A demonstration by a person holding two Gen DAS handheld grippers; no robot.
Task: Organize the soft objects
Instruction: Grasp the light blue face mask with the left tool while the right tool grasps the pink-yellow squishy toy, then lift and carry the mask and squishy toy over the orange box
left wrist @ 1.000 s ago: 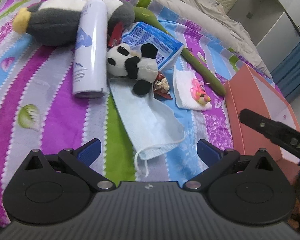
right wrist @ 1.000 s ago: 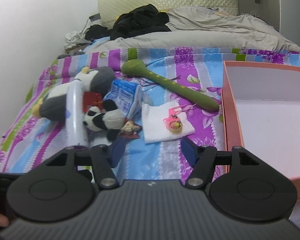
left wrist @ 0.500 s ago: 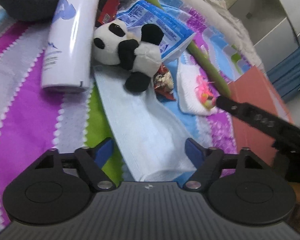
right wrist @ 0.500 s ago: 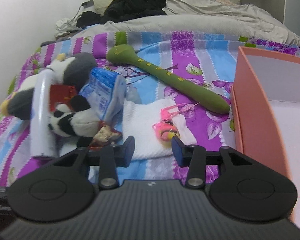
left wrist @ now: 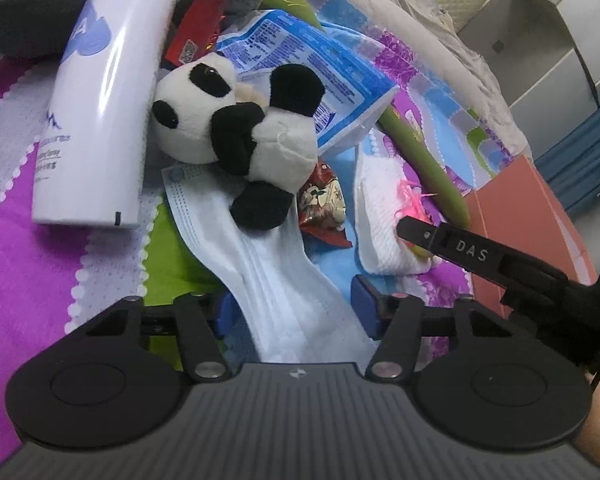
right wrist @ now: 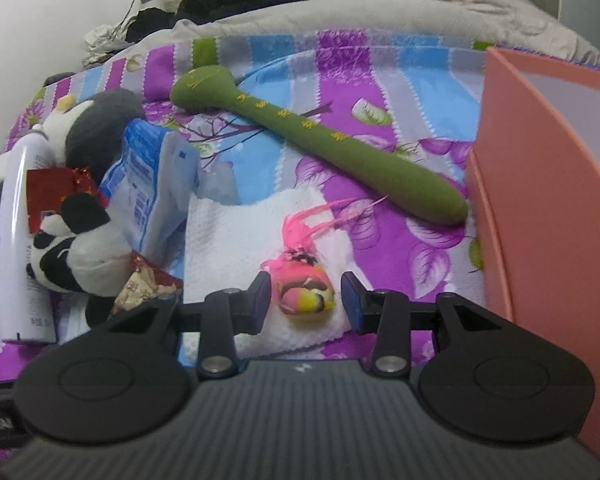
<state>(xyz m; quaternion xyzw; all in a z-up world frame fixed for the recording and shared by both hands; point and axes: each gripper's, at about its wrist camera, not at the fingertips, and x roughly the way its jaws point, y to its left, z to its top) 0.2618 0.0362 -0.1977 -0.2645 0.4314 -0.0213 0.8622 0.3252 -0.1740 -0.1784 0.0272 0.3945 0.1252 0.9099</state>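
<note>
Two grippers are mid-pickup: the left gripper point(left wrist: 290, 306), jaws closing, straddles a pale blue pleated face mask point(left wrist: 284, 276), the right gripper point(right wrist: 305, 298), half-open, brackets a small pink-and-yellow feathered toy point(right wrist: 306, 286), seemingly ungripped; next, squeeze and lift.

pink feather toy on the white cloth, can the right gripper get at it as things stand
Probably yes: the right gripper has its jaws either side of the pink feather toy on the white cloth, gaps showing, nothing lying between.
</note>
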